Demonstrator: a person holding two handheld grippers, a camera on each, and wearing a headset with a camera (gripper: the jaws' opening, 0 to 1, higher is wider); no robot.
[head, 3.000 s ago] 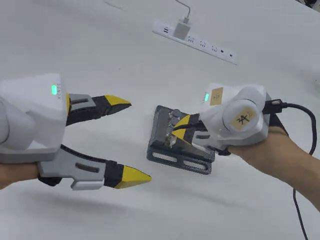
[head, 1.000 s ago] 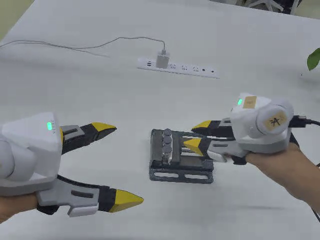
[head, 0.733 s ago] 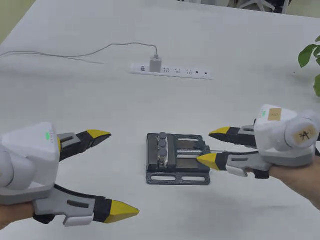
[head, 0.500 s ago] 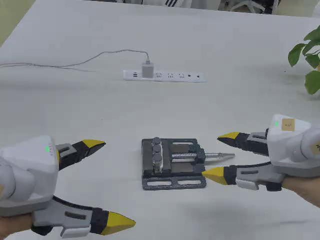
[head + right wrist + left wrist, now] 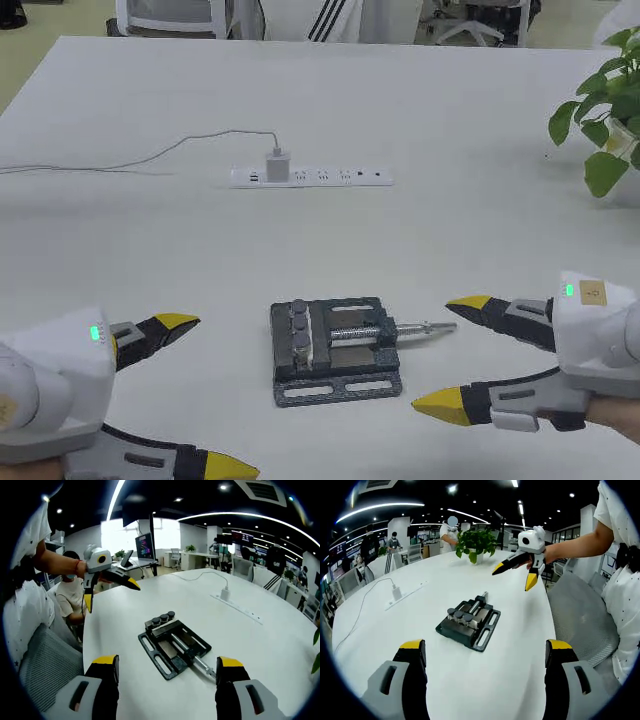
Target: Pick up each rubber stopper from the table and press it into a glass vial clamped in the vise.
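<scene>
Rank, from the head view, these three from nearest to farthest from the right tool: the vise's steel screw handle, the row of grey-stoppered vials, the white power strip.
1. The steel screw handle, sticking out of the dark metal vise toward the right tool.
2. The row of grey-stoppered vials, at the vise's left end.
3. The white power strip, far back on the table.

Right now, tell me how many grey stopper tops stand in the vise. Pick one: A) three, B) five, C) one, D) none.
A: three grey stoppers stand in a single row at one end of the vise, and the same three can be counted in both gripper views.
</scene>
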